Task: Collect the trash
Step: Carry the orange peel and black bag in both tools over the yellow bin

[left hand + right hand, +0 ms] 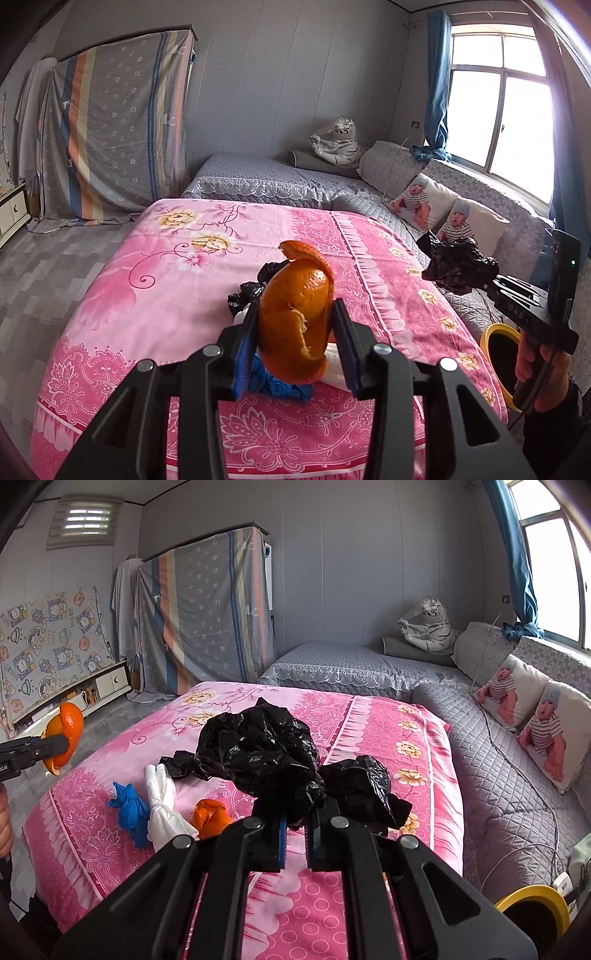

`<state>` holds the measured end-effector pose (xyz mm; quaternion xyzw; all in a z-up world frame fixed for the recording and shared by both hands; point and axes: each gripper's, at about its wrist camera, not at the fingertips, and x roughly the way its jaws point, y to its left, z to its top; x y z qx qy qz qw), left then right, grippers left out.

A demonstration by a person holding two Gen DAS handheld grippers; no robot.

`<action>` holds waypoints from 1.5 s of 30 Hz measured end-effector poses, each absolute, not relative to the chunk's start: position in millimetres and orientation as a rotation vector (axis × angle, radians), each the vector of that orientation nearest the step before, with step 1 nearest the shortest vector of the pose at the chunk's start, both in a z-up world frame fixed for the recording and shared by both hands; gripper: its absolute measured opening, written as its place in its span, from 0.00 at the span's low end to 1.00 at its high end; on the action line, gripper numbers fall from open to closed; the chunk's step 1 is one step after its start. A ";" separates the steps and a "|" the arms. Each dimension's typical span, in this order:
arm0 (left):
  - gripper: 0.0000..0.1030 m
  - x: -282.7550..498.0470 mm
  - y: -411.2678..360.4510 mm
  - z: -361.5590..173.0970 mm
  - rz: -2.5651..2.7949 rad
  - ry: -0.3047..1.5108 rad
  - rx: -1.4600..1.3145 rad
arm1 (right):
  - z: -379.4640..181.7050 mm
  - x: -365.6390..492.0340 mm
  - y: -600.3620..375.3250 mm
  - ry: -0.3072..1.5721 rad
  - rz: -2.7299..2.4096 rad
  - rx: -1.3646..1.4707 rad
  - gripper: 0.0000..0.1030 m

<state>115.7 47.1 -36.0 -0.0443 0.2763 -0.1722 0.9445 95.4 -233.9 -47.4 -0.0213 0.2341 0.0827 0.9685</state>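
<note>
My left gripper [296,314] is shut on a large curl of orange peel [295,280], held upright above the pink flowered cloth [166,277]. My right gripper [297,812] is shut on a crumpled black plastic bag [258,753] and holds it off the cloth. In the left wrist view that right gripper [491,280] hangs past the cloth's right edge with the bag [458,266]. In the right wrist view the left gripper [55,744] shows at the far left with its peel [66,731]. On the cloth lie a blue glove [129,808], a white tissue [162,808], a smaller orange peel [210,816] and another black bag [362,786].
A round bin with a yellow rim [495,354] [532,904] stands on the floor at the near right corner of the cloth. A grey quilted sofa [498,775] with cushions and trailing cables runs along the right. A person's hand [532,365] grips the right handle.
</note>
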 end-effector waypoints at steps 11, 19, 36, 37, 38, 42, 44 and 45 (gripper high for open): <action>0.36 118.9 4.2 -20.3 -0.419 0.544 -0.061 | -44.3 66.3 -263.0 0.449 0.120 0.036 0.06; 0.36 117.4 -43.4 -7.5 -0.495 0.516 -0.013 | -43.1 40.2 -292.3 0.430 0.047 0.080 0.06; 0.36 116.2 -160.3 12.9 -0.693 0.487 0.081 | -46.6 1.9 -366.0 0.394 -0.152 0.158 0.06; 0.36 115.4 -167.4 13.3 -0.705 0.482 0.086 | -46.7 -0.2 -369.7 0.392 -0.164 0.161 0.06; 0.36 114.8 -174.4 13.5 -0.717 0.478 0.088 | -47.3 -2.6 -373.9 0.389 -0.178 0.163 0.06; 0.36 110.7 -201.2 13.4 -0.775 0.479 0.098 | -48.5 -11.6 -390.5 0.382 -0.237 0.169 0.06; 0.36 108.3 -214.3 12.8 -0.797 0.475 0.111 | -48.0 -17.3 -399.3 0.374 -0.271 0.173 0.06; 0.36 107.0 -220.8 13.0 -0.806 0.475 0.117 | -47.6 -20.5 -404.2 0.369 -0.286 0.177 0.06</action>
